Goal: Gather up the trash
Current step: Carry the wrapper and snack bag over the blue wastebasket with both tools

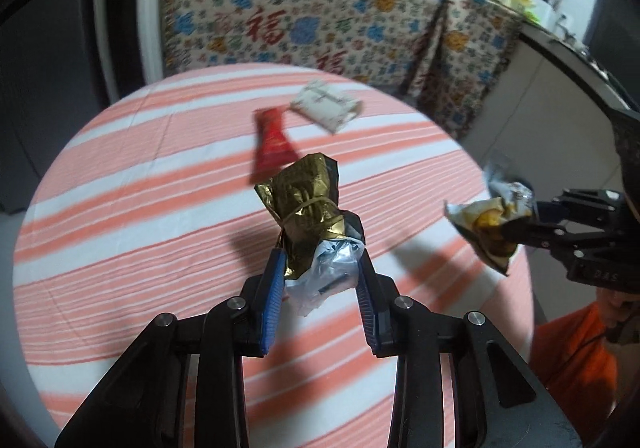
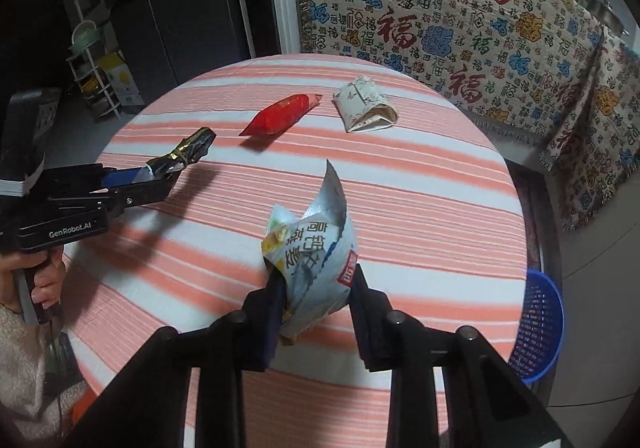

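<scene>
Blue-padded fingers of the left gripper clamp a crumpled gold wrapper above the striped round table, while the right gripper pinches a white snack bag. Red packet and folded paper lie on the cloth; a blue basket stands just beside the table.

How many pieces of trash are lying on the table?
2: a red packet and a folded white paper box beside it, both at the far side of the striped table.
</scene>
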A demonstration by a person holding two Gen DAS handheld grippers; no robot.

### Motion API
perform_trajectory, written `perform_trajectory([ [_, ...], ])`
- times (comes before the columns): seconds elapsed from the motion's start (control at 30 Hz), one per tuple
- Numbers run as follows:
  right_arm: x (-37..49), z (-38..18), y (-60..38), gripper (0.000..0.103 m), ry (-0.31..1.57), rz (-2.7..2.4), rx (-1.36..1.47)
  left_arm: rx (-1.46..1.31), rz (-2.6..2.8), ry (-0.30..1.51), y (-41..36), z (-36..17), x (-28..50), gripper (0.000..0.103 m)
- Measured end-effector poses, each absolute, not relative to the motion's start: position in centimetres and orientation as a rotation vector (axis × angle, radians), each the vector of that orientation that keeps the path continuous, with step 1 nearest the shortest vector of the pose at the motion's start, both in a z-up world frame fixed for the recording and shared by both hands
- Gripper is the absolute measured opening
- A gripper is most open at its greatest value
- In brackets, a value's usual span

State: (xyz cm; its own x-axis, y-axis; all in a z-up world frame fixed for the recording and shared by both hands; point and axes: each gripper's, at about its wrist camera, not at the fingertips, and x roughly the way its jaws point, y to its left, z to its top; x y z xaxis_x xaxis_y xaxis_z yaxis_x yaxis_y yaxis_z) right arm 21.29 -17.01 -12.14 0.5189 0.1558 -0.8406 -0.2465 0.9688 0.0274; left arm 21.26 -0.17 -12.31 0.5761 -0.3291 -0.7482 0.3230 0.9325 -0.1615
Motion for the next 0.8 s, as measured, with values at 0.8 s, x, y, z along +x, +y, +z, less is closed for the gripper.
perform_trajectory([
  [0.8, 17.8, -6.2, -40.1, 0.031, 0.946, -0.153, 0.067, 0.075, -0.772, 0.883, -27.5, -8.5, 23.5, 0.034],
])
